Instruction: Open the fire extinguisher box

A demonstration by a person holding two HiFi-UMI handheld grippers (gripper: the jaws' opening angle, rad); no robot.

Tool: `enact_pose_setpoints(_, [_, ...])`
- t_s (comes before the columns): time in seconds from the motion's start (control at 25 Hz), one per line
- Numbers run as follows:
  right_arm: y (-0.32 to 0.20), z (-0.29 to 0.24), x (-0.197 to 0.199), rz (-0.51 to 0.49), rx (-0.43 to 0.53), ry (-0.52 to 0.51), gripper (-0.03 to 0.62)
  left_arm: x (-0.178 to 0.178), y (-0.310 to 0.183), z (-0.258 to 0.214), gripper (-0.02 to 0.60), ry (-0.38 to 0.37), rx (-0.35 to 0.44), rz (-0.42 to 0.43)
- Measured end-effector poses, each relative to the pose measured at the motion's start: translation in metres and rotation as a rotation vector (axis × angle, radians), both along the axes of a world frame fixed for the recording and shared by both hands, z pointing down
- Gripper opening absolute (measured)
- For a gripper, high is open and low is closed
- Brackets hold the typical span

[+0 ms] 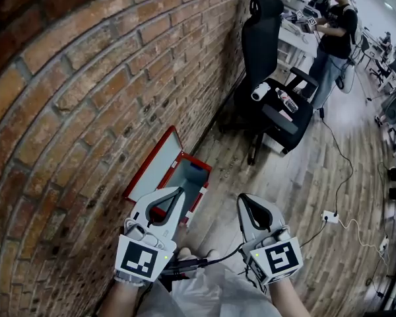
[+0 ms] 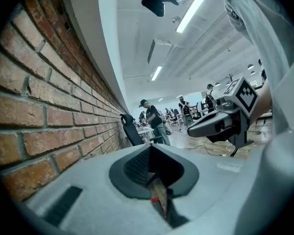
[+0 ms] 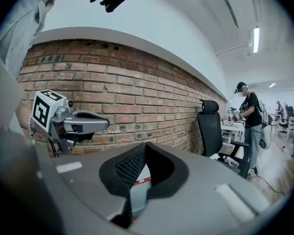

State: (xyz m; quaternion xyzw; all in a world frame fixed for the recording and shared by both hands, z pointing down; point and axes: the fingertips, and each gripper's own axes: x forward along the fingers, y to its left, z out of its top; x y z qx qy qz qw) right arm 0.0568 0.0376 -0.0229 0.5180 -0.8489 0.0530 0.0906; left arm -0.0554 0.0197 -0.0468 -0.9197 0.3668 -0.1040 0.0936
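Note:
The red fire extinguisher box (image 1: 197, 161) stands on the wooden floor against the brick wall. Its lid (image 1: 155, 166) is swung up and leans on the bricks, and the grey inside shows. My left gripper (image 1: 179, 191) hangs just short of the box's near edge, shut and holding nothing. My right gripper (image 1: 243, 197) is level with it to the right, over bare floor, also shut and empty. In the left gripper view, a sliver of the red box (image 2: 157, 198) shows under the left gripper (image 2: 150, 147). In the right gripper view, the box (image 3: 137, 190) shows below the right gripper (image 3: 146, 146).
The brick wall (image 1: 66, 111) fills the left side. A black office chair (image 1: 270, 78) with a bottle and a roll on its seat stands further along the wall. A person (image 1: 333, 32) stands at a desk behind it. A power strip (image 1: 330, 216) and its cable lie on the floor at the right.

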Motion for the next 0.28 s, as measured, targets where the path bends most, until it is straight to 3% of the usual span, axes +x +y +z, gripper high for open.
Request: enact_pose_setpoints(0.28, [-0.0027,0.0007,-0.0014,0.001,-0.010,-0.004,0.006,0.0009,-0.0023,0.0007,-0.003,0.005,-0.005,-0.005])
